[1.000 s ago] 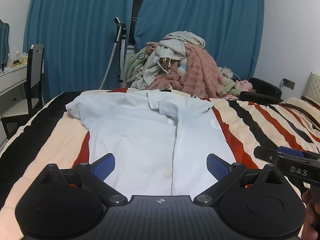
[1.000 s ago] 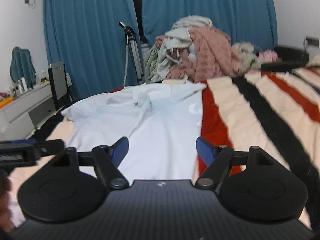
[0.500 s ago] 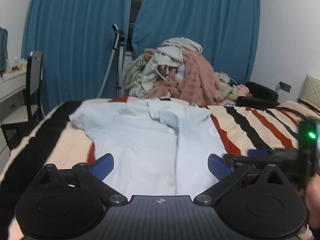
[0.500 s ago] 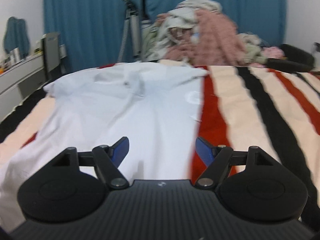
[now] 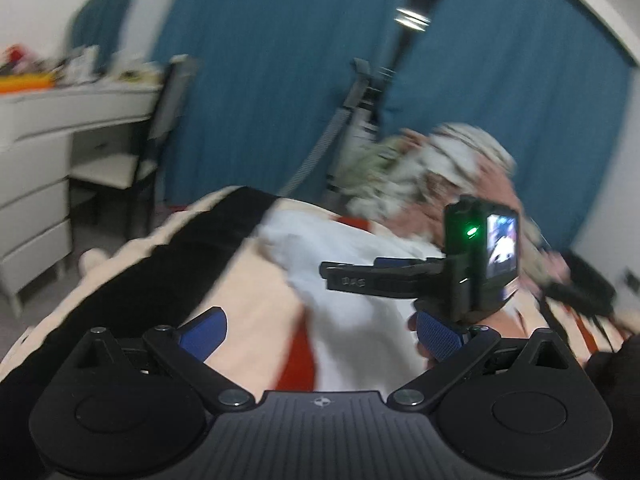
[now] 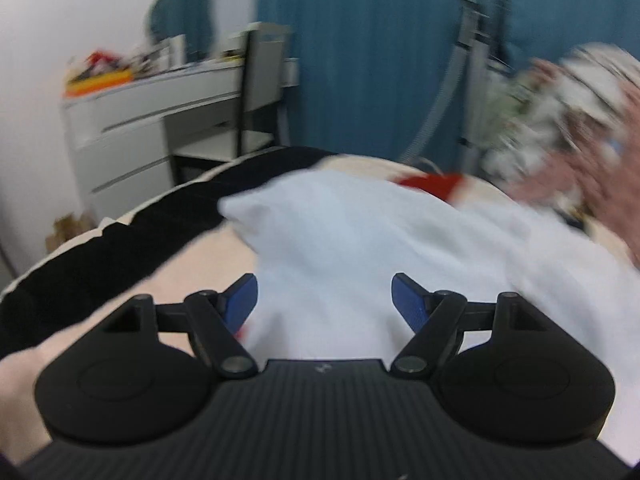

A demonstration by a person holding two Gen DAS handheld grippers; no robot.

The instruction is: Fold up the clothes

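Blue pleated curtains [image 5: 280,80] hang behind a bed [image 5: 132,292] covered in broad black, cream and red stripes. On it lies a soft pale-blue shirt [image 6: 360,240], spread and rumpled, its sleeve pointing left. Both views are motion-blurred. The left claw [image 5: 320,330] stands apart over the stripes, gripping nothing; the right claw [image 6: 324,298] stands apart just above the shirt's cloth. A fuzzy pink-and-white clothes heap [image 5: 440,176] sits behind.

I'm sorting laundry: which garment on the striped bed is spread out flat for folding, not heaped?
The pale blue shirt, spread across the striped bedcover right ahead of both open grippers. The other clothes sit bunched in a pink-and-white pile behind it.
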